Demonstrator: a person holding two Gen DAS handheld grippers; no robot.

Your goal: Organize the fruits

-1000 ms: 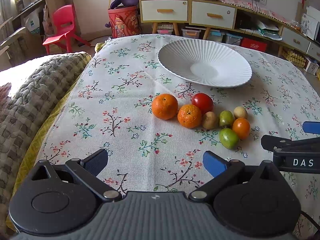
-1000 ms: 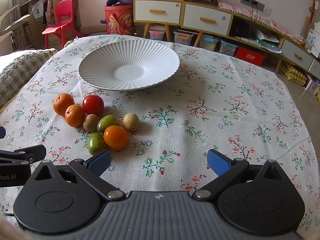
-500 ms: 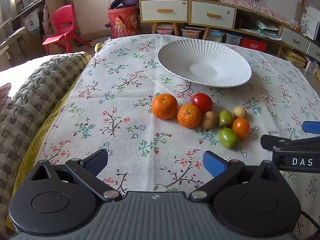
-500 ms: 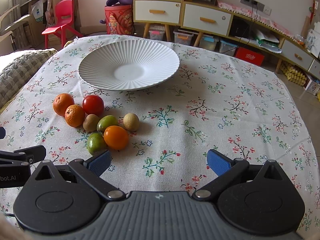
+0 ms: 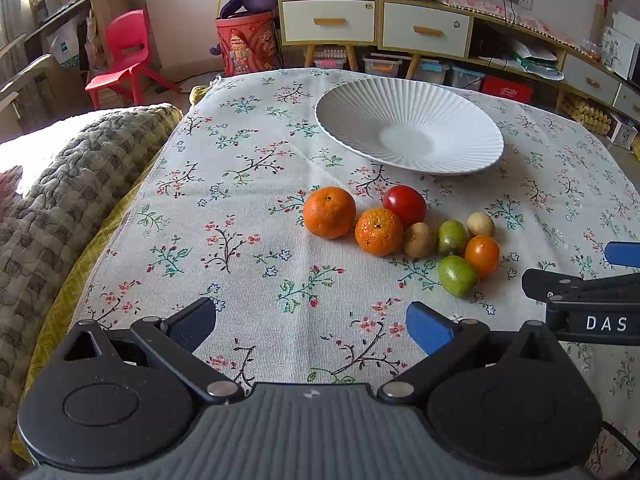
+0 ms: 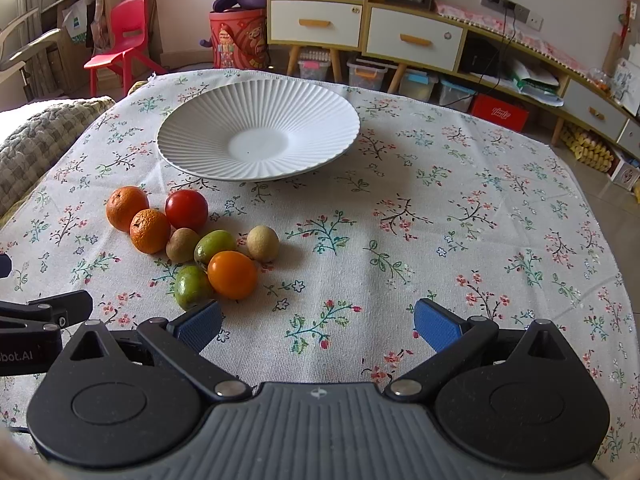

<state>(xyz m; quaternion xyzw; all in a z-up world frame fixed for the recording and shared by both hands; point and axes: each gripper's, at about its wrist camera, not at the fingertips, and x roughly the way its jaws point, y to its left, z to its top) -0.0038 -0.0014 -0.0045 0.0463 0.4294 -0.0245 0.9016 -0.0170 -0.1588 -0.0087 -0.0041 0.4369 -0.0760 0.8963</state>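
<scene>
So we're right at the start: the white ribbed plate point(image 6: 260, 136) sits bare at the far side of the floral tablecloth point(image 6: 440, 240), and every fruit lies off it, bunched near-left of it. We count two mandarins point(image 6: 127, 207), a red tomato point(image 6: 187, 209), an orange tomato point(image 6: 232, 274), two green fruits point(image 6: 192, 286) and two brownish ones point(image 6: 182, 244). Our right gripper point(image 6: 318, 326) hangs spread and unloaded just near the cluster; our left gripper point(image 5: 310, 320) is likewise released, holding nothing. All eight remain to move, we'd judge. Readable lettering: "DAS" and "bot.AI" on the gripper bodies.
</scene>
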